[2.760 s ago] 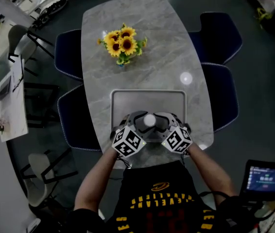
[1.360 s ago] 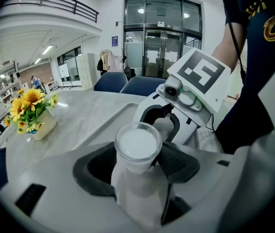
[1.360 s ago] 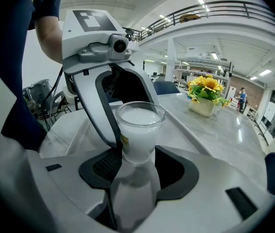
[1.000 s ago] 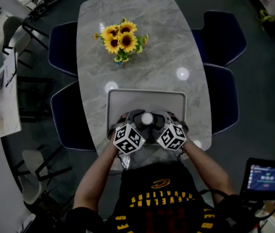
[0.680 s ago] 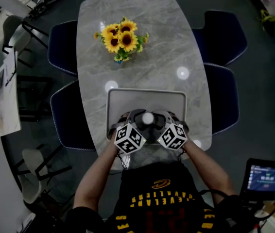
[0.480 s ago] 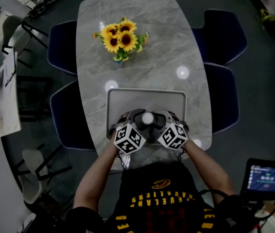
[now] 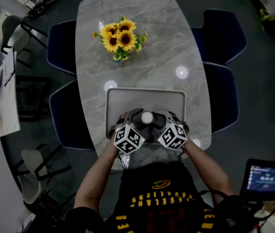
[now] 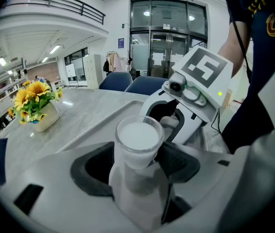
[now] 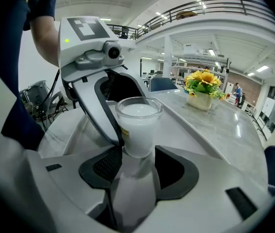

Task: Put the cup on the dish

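I see the cup (image 7: pixel 147 118) upright, its long axis vertical and its open mouth facing straight up. It is a clear cup filled nearly to the rim with something white. It sits over the near half of the grey rectangular tray (image 7: pixel 123 98), and the reflection right under its base suggests it rests on the tray floor, though I cannot be sure.

My left gripper (image 7: pixel 138 122) comes in from the near left. In the left gripper view its two dark pads press against the sides of the cup (image 8: pixel 137 140), so this tool is pinching it. My right gripper (image 7: pixel 158 122) comes in from the near right. In the right gripper view its jaws are spread, with the cup (image 9: pixel 137 125) standing just at their tips and a thin gap on the right side. One jaw of the left gripper runs down against the cup's left side in that view. The two tools crowd the cup from both near sides, their marker cubes close together.

The tray lies on a grey marble table (image 7: pixel 142 13). Beyond the tray, well apart from the cup, stands a small pot of sunflowers (image 7: pixel 119 40). Dark blue chairs (image 7: pixel 225 30) line both long sides of the table. A lit screen (image 7: pixel 266 176) sits off to my near right, away from the table.
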Tool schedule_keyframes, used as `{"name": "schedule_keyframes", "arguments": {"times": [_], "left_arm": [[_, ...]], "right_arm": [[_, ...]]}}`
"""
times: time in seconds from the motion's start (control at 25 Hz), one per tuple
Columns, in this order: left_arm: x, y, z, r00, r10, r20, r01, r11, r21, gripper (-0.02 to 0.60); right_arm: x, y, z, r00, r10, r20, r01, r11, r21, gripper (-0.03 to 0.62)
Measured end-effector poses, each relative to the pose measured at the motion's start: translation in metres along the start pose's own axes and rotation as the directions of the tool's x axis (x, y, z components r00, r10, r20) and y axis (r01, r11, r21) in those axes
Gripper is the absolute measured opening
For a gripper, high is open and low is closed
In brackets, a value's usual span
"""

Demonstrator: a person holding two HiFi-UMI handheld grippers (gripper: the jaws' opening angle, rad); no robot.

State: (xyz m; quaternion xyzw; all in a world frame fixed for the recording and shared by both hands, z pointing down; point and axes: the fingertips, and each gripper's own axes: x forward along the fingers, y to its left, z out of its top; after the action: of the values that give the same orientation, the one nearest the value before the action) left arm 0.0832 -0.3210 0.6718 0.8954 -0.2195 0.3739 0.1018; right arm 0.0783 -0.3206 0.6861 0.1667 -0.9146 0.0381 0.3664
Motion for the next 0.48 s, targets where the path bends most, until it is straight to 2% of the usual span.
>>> {"name": "schedule_keyframes", "arguments": {"times": [0.24, 0.48], "left_arm": [[-0.010, 0.006, -0.009, 0.999, 0.035, 0.021, -0.033, 0.996, -0.080, 0.278], [-0.019, 0.007, -0.030, 0.999, 0.043, 0.024, -0.037, 0.976, -0.217, 0.278]], "right_arm": [[-0.008, -0.006, 0.002, 0.999, -0.033, 0.012, 0.033, 0.999, 0.035, 0.214], [-0.023, -0.019, -0.003, 0.994, -0.103, 0.034, 0.100, 0.991, 0.092, 0.213]]}}
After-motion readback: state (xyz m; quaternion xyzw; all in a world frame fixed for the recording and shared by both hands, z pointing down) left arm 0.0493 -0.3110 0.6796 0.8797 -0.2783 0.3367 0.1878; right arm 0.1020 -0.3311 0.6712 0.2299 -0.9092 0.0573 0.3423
